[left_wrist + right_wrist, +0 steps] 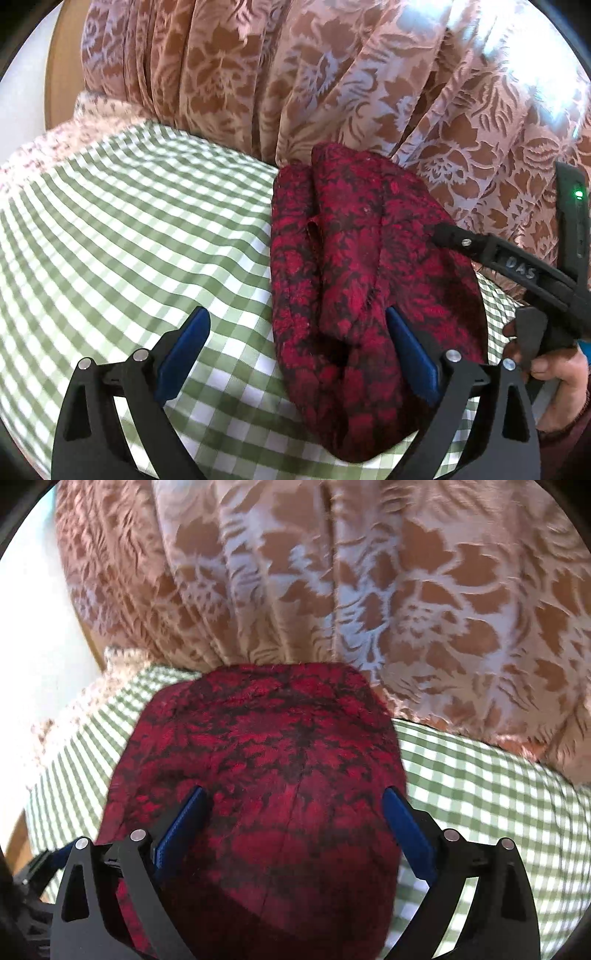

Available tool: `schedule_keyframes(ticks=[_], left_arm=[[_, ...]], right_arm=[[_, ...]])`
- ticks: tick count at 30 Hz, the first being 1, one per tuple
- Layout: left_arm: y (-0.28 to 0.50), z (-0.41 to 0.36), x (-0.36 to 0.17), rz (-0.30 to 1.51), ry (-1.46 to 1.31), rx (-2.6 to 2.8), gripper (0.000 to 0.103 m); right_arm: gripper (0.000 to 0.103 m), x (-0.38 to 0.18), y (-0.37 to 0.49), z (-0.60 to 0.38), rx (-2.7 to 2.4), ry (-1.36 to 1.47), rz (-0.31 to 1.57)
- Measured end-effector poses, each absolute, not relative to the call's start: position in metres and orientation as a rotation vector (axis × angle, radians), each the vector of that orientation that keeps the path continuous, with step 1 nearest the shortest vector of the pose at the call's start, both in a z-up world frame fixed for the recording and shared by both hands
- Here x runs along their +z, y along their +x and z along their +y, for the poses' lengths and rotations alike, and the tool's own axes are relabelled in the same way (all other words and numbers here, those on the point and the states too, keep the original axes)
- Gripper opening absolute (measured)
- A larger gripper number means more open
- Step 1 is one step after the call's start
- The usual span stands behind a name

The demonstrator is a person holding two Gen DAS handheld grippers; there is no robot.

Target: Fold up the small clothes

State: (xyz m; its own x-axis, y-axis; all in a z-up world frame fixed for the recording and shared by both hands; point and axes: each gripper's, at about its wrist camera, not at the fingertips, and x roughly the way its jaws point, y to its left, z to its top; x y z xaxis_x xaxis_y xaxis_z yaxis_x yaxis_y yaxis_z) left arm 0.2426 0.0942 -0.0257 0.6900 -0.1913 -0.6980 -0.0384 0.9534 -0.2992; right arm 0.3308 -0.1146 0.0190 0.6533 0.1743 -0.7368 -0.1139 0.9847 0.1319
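A folded red-and-black patterned garment (354,258) lies on the green gingham cloth (129,229), its far end against the curtain. My left gripper (299,354) is open wide just above the cloth. Its right pad (406,354) is over the garment's near edge and its left pad (188,350) is over bare gingham. In the left wrist view my right gripper's finger (465,242) reaches in from the right over the garment. In the right wrist view the garment (266,738) fills the middle, and my right gripper (295,830) hangs open above it with nothing pinched.
A pink-and-brown floral curtain (332,74) hangs directly behind the garment. A pale flowered fabric (92,118) shows under the gingham at the far left, beside a wooden edge (62,55). A person's hand (561,373) holds the right gripper's handle.
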Motion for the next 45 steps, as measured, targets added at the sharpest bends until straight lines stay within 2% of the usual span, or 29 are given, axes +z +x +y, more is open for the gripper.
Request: schedule_keyframes(ticks=[7, 21, 45], left_arm=[[0.216, 0.085, -0.004, 0.764, -0.218, -0.027, 0.1], [0.147, 0.074, 0.021, 0.692, -0.1, 0.056, 0.101], [0.095, 0.067, 0.036, 0.646, -0.074, 0.087, 0.101]], right_arm=[[0.099, 0.035, 0.277, -0.118, 0.145, 0.088, 0.808], [0.099, 0.04, 0.176, -0.124, 0.038, 0.1, 0.74], [0.099, 0.051, 0.107, -0.121, -0.044, 0.073, 0.682]])
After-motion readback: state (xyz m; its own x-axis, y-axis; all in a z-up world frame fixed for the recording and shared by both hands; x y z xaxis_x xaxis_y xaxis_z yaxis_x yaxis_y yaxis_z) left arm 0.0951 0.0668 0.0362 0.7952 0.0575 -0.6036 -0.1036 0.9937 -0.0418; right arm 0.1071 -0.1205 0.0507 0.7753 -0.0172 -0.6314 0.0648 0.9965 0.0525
